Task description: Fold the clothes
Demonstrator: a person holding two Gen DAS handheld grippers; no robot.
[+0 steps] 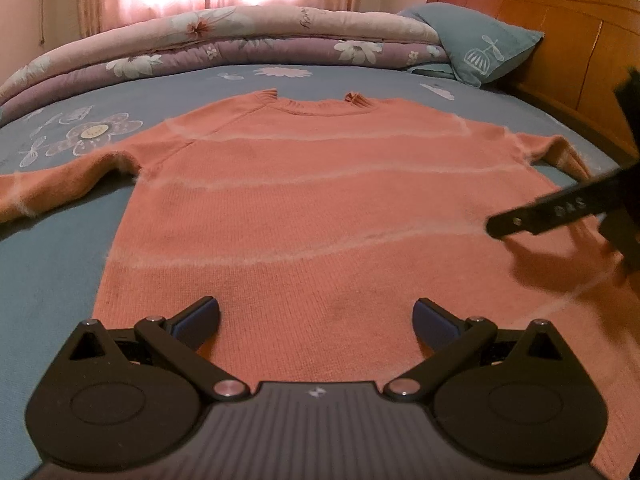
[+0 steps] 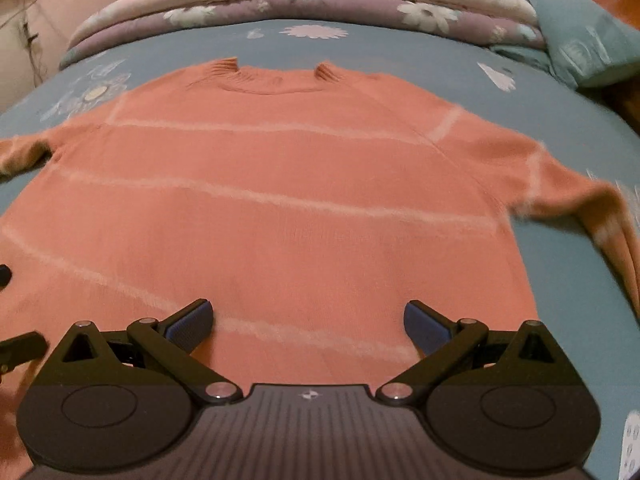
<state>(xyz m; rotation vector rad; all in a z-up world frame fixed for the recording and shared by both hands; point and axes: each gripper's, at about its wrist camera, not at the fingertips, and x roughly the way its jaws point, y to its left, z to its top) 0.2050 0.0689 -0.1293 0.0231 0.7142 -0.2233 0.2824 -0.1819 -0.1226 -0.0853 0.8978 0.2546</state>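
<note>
Flat orange knitted sweater [image 1: 304,208], both grippers spread, gripping nothing.
Pinching only the top layer at the bed's [image 1: 48,264] near edge could bunch the fold.

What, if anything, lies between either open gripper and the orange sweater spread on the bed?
Nothing visible does. The left gripper and right gripper are both open over the lower body of the sweater, with only bare knit between their fingers. The folded quilt and pillow lie beyond the collar.
</note>
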